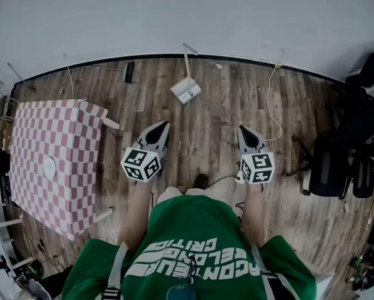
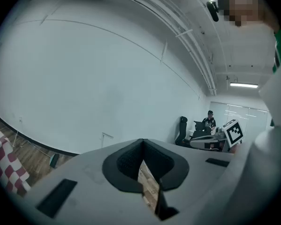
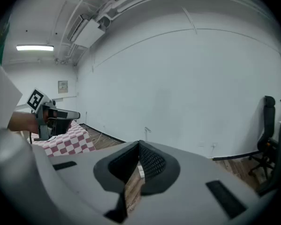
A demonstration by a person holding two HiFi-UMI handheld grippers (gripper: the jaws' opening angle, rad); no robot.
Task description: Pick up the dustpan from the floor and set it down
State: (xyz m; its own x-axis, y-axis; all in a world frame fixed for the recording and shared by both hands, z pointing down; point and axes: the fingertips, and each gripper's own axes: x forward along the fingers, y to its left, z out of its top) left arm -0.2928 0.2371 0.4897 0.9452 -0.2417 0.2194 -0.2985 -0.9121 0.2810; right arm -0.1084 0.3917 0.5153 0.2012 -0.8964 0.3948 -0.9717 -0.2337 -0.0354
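A white dustpan [image 1: 186, 90] with a long upright handle stands on the wooden floor near the far wall. Its handle tip [image 2: 105, 136] shows in the left gripper view and again as the dustpan handle [image 3: 146, 129] in the right gripper view. My left gripper [image 1: 163, 126] and right gripper [image 1: 243, 130] hover side by side above the floor, well short of the dustpan, pointing toward it. Both are shut with nothing between the jaws. The left gripper [image 2: 141, 142] and right gripper [image 3: 140, 144] show their tips meeting.
A table with a pink checked cloth [image 1: 30, 136] stands at the left, a white disc [image 1: 49, 166] on it. A dark brush [image 1: 129, 71] lies by the wall. A cable [image 1: 271, 105] trails over the floor. Black office chairs [image 1: 336, 167] crowd the right.
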